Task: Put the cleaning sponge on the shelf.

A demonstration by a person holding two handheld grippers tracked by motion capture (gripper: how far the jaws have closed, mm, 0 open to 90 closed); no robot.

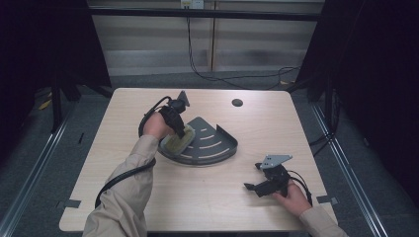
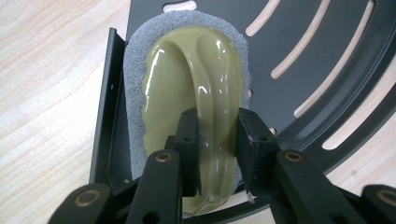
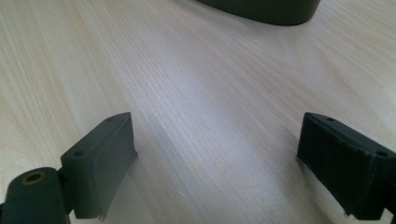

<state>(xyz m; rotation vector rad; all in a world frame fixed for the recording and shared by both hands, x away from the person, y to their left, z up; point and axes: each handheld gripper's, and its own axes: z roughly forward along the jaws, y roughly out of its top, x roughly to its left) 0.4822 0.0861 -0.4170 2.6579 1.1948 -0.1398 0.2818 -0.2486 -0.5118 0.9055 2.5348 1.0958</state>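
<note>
Item one, the scrubber point(image 2: 196, 88): an olive-green moulded plastic grip on a grey abrasive pad. I see it lying inside the dark corner rack point(image 1: 217, 145), against the rack's left straight wall, pad down on the slotted floor.

Item two, my left gripper point(image 2: 218, 140): jaws drawn in close, pads pressed on either side of the raised ridge of the scrubber's handle. In the left gripper view the ridge sits squarely between the two black pads point(image 2: 189, 140), with no gap on either side. In the high view the left gripper point(image 1: 184, 132) comes down onto the scrubber point(image 1: 179, 143) from above, with the person's left hand point(image 1: 155, 126) behind it.

Item three, the rack: a quarter-round metal shelf with long curved slots and a low rim, near the middle of the table point(image 1: 148, 197).

Item four, my right gripper point(image 3: 217, 154): jaws spread wide, nothing between them but bare wood grain. It lies low over the tabletop at the near right, well apart from the rack, whose rim edge point(image 3: 261, 10) shows far ahead in the right gripper view. In the high view I see the right gripper point(image 1: 251, 187) held by the right hand point(image 1: 291, 197).

Item five: a light wooden table with a round cable hole point(image 1: 237, 102) near the far edge.
</note>
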